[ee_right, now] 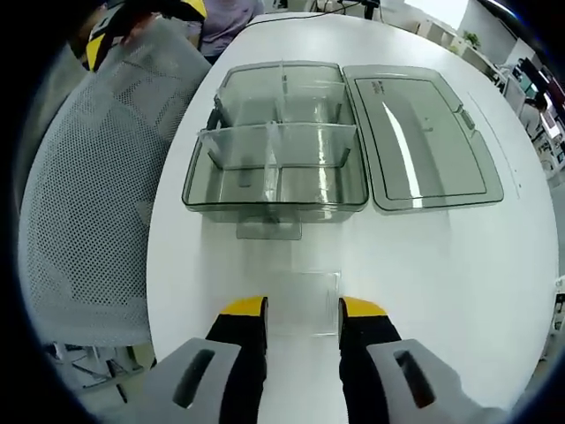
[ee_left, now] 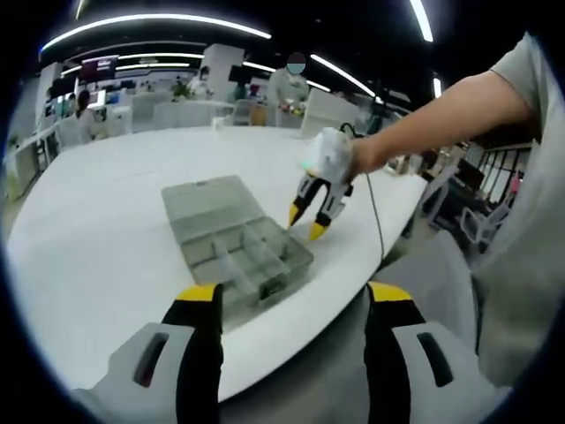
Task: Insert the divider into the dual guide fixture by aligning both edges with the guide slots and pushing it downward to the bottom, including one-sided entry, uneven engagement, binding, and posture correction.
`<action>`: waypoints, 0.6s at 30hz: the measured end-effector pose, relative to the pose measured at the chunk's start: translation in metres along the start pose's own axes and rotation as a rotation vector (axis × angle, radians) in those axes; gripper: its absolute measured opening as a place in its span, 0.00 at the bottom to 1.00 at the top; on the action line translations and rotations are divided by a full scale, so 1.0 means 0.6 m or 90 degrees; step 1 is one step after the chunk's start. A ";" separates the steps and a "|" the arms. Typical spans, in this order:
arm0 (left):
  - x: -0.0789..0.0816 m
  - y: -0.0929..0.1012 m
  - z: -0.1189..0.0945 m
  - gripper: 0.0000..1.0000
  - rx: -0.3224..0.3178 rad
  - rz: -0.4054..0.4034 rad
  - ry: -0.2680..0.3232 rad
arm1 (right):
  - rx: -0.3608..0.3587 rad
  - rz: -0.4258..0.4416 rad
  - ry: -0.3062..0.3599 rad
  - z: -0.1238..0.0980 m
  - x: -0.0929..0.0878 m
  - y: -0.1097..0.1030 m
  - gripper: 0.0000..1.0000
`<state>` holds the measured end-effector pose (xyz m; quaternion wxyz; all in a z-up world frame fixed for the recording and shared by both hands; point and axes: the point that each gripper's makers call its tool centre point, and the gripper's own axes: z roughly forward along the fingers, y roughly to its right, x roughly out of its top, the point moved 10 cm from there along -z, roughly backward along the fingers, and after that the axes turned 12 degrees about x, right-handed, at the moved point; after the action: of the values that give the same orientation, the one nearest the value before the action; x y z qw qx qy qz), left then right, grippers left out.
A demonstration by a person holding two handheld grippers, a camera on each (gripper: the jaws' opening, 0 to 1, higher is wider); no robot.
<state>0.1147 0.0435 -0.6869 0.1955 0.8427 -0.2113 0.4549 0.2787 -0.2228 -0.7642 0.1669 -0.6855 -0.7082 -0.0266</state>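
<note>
While both grippers stand open, right gripper (ee_right: 303, 311) just above clear divider (ee_right: 305, 296), lying flat before open organizer box (ee_right: 275, 141), left gripper (ee_left: 294, 296) held well back.

Bright, even light falls from long ceiling strip lights (ee_left: 159, 25) far ahead of the left gripper. Glare streaks the open lid (ee_right: 415, 141) beyond the right gripper (shadows stay faint). Fisheye bending warps both views' edges; distant background looks soft.
</note>
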 end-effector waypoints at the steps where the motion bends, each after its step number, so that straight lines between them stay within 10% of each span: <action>1: 0.000 0.000 0.000 0.61 0.000 0.000 -0.001 | -0.002 -0.003 -0.002 -0.005 0.002 -0.003 0.27; 18: 0.009 -0.003 0.021 0.58 -0.030 -0.022 -0.003 | -0.032 -0.039 -0.004 -0.054 0.025 -0.041 0.26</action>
<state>0.1271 0.0372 -0.6888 0.2225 0.8423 -0.2081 0.4446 0.2610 -0.2184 -0.7251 0.1466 -0.6675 -0.7285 -0.0477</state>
